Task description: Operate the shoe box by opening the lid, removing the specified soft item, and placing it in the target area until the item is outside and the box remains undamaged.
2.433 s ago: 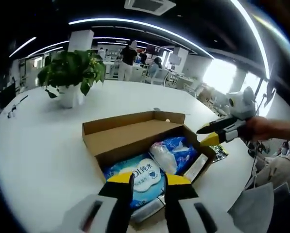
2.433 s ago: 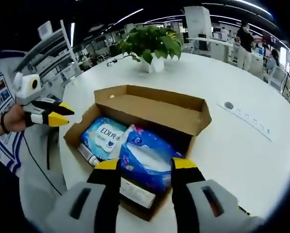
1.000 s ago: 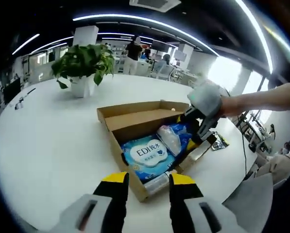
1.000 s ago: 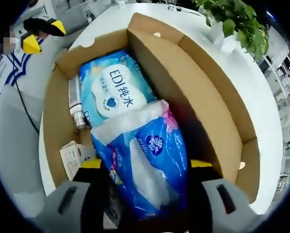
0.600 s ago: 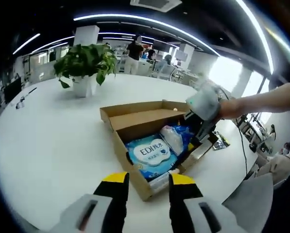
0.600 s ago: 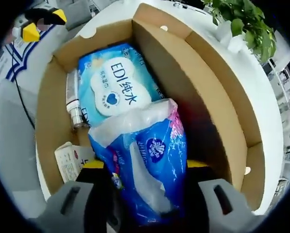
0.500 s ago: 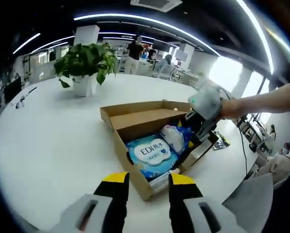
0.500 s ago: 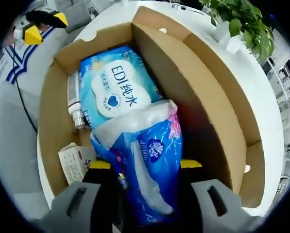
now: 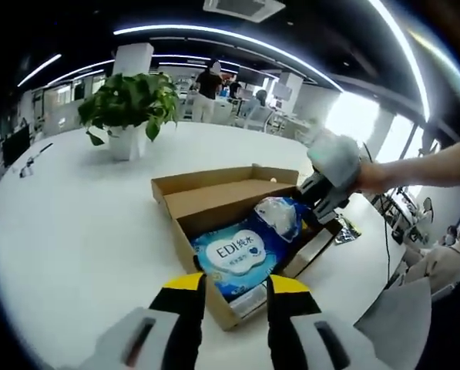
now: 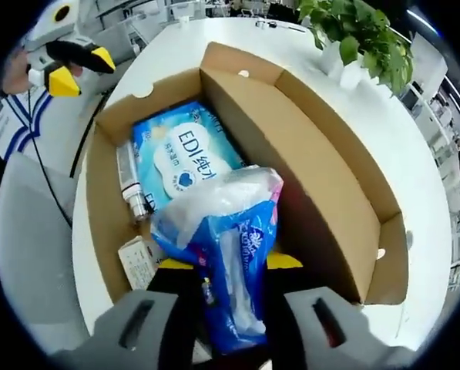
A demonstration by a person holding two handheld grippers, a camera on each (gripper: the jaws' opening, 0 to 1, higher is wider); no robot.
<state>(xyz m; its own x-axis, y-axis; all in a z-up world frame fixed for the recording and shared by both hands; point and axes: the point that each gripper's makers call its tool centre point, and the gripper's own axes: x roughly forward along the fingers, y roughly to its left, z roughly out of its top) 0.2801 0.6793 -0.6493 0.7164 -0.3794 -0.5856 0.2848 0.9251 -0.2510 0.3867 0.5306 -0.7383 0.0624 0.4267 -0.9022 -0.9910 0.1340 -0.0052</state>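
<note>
Now right tongs (image 10: 220, 266) clamp blue tissue pack (image 10: 230, 231) above shoe box (image 10: 330, 208).

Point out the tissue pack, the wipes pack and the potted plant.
Tissue pack (image 10: 231, 231), right gripper view, blue wrapper front.
Wipes pack (image 10: 185, 156), right gripper view, white label.
Potted plant (image 9: 128, 104), left gripper view, leaves.

The left gripper (image 9: 231, 287) had two black jaws capped with yellow tips, rising from pale grey moulded housings with dark slots in them; the right gripper (image 10: 222, 270) was built the same way, grey shells below, black jaws, yellow caps. Seen from the left gripper view, the right gripper (image 9: 320, 202) wore a rounded pale grey body; a bare forearm (image 9: 422, 171) ran behind it. In the right gripper view the left gripper (image 10: 72, 63) showed black-and-yellow jaws on a white body; a dark band, possibly a wrist strap, sat nearby.
</note>
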